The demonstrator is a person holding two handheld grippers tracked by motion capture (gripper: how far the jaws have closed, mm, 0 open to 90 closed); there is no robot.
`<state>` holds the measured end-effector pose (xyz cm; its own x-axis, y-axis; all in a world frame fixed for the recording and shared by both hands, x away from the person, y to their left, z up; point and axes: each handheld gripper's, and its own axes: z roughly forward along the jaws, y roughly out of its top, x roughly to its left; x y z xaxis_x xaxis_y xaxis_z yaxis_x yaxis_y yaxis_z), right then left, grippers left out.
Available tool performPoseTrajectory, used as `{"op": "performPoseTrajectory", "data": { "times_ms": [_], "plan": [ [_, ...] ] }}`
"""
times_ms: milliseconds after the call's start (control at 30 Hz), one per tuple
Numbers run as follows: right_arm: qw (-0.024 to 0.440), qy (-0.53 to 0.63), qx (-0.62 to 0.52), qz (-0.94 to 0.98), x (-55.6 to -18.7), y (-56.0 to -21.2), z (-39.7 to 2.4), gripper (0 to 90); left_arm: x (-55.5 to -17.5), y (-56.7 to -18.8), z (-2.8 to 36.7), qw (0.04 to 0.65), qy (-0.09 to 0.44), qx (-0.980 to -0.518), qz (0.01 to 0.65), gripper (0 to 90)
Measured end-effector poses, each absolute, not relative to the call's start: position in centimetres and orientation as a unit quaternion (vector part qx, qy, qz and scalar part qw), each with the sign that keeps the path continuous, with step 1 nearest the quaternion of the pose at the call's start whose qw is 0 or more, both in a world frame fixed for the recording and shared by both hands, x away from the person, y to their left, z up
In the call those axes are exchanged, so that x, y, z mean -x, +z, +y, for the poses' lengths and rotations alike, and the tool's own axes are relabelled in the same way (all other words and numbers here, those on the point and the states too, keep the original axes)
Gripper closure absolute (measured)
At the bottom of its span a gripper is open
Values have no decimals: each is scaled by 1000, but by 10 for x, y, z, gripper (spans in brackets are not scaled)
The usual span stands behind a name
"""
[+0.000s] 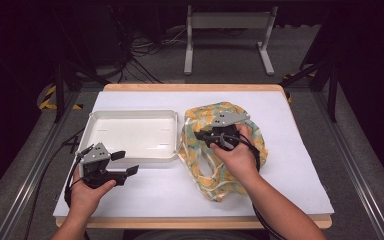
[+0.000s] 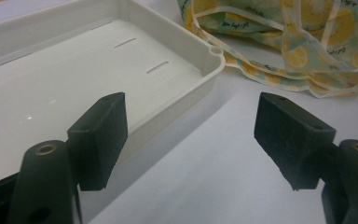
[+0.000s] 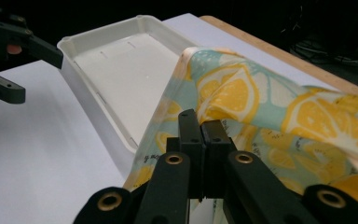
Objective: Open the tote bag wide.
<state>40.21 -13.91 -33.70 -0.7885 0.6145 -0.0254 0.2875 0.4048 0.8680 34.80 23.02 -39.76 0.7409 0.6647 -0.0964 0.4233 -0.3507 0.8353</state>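
Observation:
A lemon-print cloth with pale strings lies crumpled on the white table cover, right of a white tray. My right gripper is shut on the cloth's left part; in the right gripper view the jaws pinch the cloth and lift a fold beside the tray. My left gripper is open at the tray's near right corner, holding nothing. In the left gripper view its fingers frame bare table cover, with the tray at left and the cloth beyond.
The white cover spreads over a wooden table. The tray's inside holds nothing. A white metal stand and cables lie on the floor behind the table. The left gripper appears at the left of the right gripper view.

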Motion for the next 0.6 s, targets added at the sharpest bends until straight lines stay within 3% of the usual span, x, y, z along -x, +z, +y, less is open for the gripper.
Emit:
{"op": "performPoseTrajectory", "data": {
  "times_ms": [600],
  "plan": [
    [216, 496, -257, 800, -396, -291, -159, 899, -348, -400, 223, 456, 125, -817, 330, 263]
  ]
}}
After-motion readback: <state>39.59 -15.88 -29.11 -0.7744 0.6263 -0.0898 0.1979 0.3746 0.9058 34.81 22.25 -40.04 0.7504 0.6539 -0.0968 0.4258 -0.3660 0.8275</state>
